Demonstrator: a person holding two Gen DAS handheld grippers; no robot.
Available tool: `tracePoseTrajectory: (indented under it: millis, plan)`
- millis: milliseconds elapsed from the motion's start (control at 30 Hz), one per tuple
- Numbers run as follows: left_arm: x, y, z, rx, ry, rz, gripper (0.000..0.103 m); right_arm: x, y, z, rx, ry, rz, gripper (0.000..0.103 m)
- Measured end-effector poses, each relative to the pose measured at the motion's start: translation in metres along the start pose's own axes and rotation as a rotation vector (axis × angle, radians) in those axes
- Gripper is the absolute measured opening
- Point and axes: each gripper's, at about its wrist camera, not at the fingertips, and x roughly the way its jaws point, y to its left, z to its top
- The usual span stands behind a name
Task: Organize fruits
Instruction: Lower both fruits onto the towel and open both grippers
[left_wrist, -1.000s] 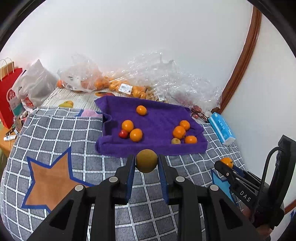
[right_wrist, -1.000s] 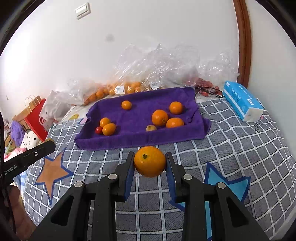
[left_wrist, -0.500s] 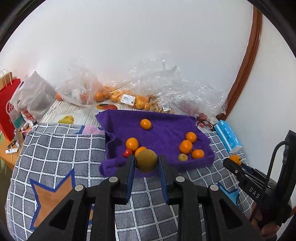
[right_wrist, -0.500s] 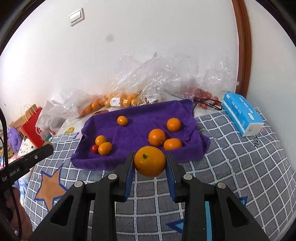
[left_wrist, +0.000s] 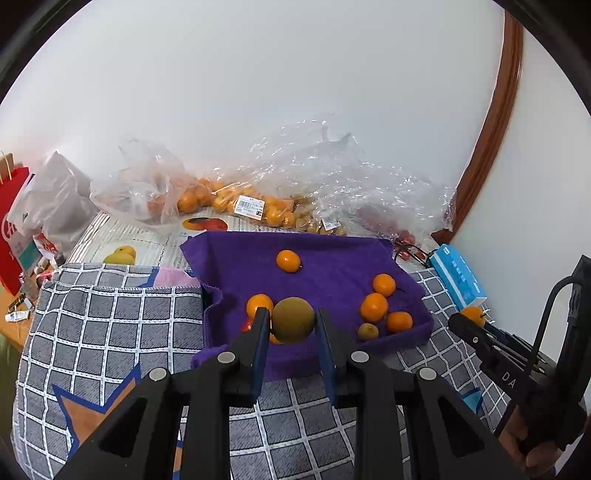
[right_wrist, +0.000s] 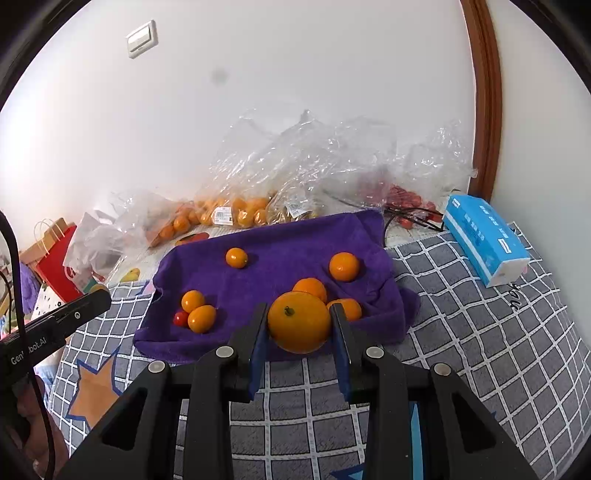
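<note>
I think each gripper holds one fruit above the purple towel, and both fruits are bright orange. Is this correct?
Not fully. Each gripper does hold one fruit near the purple towel, but only the right gripper's fruit is bright orange, as the right wrist view shows. The left gripper holds a dull brownish-green fruit, as the left wrist view shows.

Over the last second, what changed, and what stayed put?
Both grippers advanced toward the purple towel. The left gripper still clamps the brownish-green fruit, the right gripper the large orange. Fruits on the towel are unmoved.
</note>
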Motion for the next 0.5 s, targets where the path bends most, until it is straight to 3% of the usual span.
tracePoseTrajectory:
  millis: [500]
  plan:
    - [0.028,0.01,0.011,-0.02,0.031,0.022,0.024,0.03,0.0,0.008,-0.006,0.023,0.004,0.032]
